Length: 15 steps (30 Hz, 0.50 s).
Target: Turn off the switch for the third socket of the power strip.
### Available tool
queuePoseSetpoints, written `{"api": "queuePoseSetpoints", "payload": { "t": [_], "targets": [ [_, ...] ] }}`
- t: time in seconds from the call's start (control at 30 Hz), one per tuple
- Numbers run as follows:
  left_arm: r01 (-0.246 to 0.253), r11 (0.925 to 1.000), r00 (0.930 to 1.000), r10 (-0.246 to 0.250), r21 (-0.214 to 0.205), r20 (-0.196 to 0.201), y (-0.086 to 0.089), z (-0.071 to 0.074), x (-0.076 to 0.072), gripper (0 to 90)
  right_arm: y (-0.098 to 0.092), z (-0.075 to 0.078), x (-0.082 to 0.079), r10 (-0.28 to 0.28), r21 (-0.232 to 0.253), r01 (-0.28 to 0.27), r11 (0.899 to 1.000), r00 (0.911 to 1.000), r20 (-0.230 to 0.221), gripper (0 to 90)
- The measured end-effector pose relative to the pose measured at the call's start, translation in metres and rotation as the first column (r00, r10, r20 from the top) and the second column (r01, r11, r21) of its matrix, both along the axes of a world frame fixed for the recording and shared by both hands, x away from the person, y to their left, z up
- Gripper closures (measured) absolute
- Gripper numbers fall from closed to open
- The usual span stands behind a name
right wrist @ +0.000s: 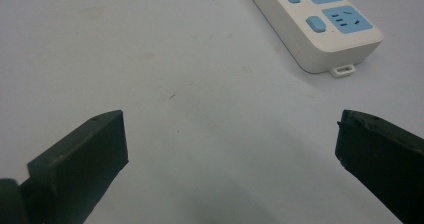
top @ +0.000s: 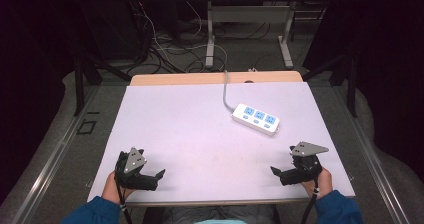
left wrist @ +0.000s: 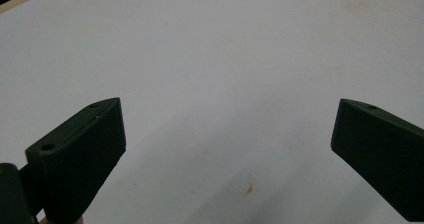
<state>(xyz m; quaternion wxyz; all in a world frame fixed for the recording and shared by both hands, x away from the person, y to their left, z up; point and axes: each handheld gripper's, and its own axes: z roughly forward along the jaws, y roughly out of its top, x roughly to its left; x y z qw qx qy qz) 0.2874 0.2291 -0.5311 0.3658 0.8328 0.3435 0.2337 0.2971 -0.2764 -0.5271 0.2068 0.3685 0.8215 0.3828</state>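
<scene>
— What are the fingers doing on the left gripper (top: 159, 176)?

— Spread wide, with nothing between them. In the left gripper view the two black fingers (left wrist: 82, 154) stand far apart over bare white surface (left wrist: 225, 59), which has a small brownish mark on it.

— And the right gripper (top: 276, 171)?

— The same: its fingers (right wrist: 80, 159) are spread and pinching nothing. Both grippers sit low near the front edge of the surface, one toward each corner, pointing inward toward each other. A hand in a blue sleeve grips each one.

— Where is the power strip (top: 255, 118)?

— Lying flat on the right half of the surface, beyond the right gripper and well apart from the left one. It is white with three blue sockets and blue switches. In the right gripper view its near end (right wrist: 320, 24) lies ahead of the fingers and off to one side, not touching them.

— Its cable (top: 226, 91)?

— Grey, running from the strip's far end to the back edge of the surface.
</scene>
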Motion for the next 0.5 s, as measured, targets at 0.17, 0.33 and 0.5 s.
{"api": "queuePoseSetpoints", "payload": {
  "t": [0.17, 0.33, 0.5],
  "targets": [
    [0.002, 1.0000, 1.0000, -0.002, 0.005, -0.009, 0.0001, 0.0000, 0.0001, 1.0, -0.0001, 0.0001, 0.0002, 0.001, 0.000, -0.001, 1.000, 1.0000, 0.002, 0.0],
    [0.003, 0.9999, 0.9999, -0.003, 0.010, -0.011, 0.0000, 0.0001, 0.0003, 1.0, 0.0003, 0.0000, 0.0003, 0.002, 0.002, -0.002, 1.000, 1.0000, 0.004, 0.0],
    [-0.002, 1.0000, 1.0000, 0.002, 0.008, 0.003, 0.0012, 0.0004, 0.0012, 0.9, 0.0005, 0.0004, 0.0003, 0.001, 0.004, -0.001, 1.000, 0.9998, 0.018, 0.0]
  ]
}}
